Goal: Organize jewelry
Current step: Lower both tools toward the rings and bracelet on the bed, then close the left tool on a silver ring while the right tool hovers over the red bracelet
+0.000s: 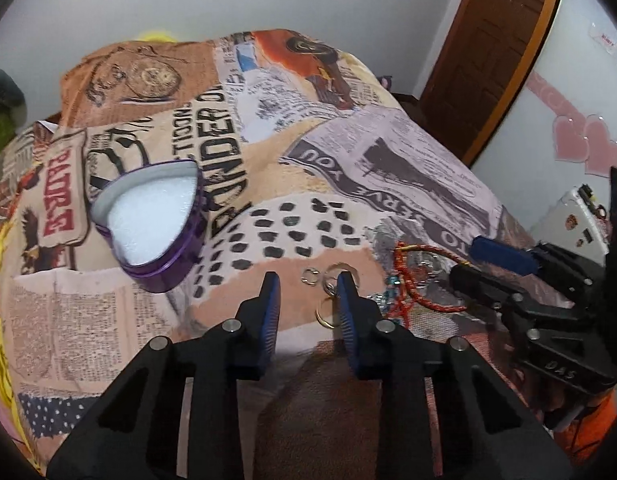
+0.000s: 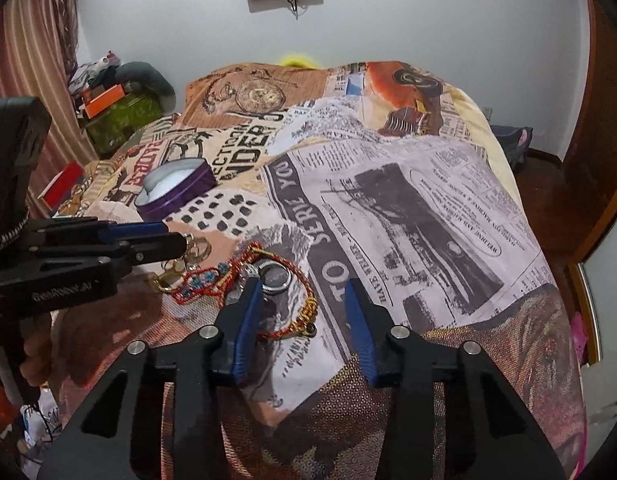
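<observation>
box: purple heart-shaped tin (image 1: pixel 148 220), lid off, white padding inside and nothing else in it as far as I can see. It sits on the bed (image 1: pixel 388 168), well up and left of the jewelry.

jewelry pile: all out on the bedspread. Small rings (image 1: pixel 328 280), a red and gold cord bracelet (image 2: pixel 300 308), a beaded red bracelet (image 2: pixel 204 280) and a silver ring-shaped piece (image 2: pixel 274 276), bunched close together.

left claw (image 1: pixel 308 296): open, nothing held, fingers either side of the rings, looks low over them.

right claw (image 2: pixel 300 300): open too, empty, left finger right by the cord bracelet.

progress: basically zero, I'd say. Nothing boxed.

left to do: pick up every piece and drop it in the tin. The thin rings on soft fabric look like the fiddly part.
</observation>
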Motion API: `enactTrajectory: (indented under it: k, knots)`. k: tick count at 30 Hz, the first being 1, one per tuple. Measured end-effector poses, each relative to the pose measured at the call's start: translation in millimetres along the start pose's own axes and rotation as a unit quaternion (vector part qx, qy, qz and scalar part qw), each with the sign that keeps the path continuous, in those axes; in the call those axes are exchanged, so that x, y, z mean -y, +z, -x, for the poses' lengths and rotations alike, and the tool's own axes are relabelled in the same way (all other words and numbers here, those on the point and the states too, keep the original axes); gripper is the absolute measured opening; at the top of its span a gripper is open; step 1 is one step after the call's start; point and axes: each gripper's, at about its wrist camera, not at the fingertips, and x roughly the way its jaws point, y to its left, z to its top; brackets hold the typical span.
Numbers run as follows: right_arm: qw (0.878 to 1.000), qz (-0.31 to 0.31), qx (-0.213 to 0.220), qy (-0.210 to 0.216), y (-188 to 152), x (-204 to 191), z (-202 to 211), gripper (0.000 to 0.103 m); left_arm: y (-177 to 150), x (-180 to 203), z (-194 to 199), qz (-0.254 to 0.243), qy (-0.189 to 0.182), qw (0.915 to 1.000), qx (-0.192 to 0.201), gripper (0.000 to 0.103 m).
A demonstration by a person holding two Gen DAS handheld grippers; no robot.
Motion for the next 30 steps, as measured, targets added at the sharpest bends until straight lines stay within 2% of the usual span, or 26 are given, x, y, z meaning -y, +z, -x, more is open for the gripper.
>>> enactTrajectory:
  k: [5,13,24,25,27,30]
  knots:
    - [1.0,-0.001,-0.013,0.0,-4,5,-4,0.029,2,7,-5,-0.006,-0.019,0.9998,-0.009,0.029]
    - [1.0,-0.007,-0.015,-0.003,-7,14,-6,0.01,7,17,-12,-0.021,-0.01,0.9996,-0.012,0.029]
    - [1.0,-0.002,0.002,0.015,1,12,12,0.011,15,19,-23,-0.032,0.004,0.9993,-0.018,0.029]
    - [1.0,-0.004,0.001,0.021,3,12,13,0.011,15,18,-23,-0.031,0.005,0.9994,-0.017,0.028]
    - [1.0,-0.01,0.001,0.03,5,11,14,0.011,14,19,-24,-0.034,0.009,0.9993,-0.014,0.021]
    - [0.999,-0.013,0.0,0.034,7,10,14,0.011,13,21,-20,-0.038,0.007,0.9992,-0.009,0.021]
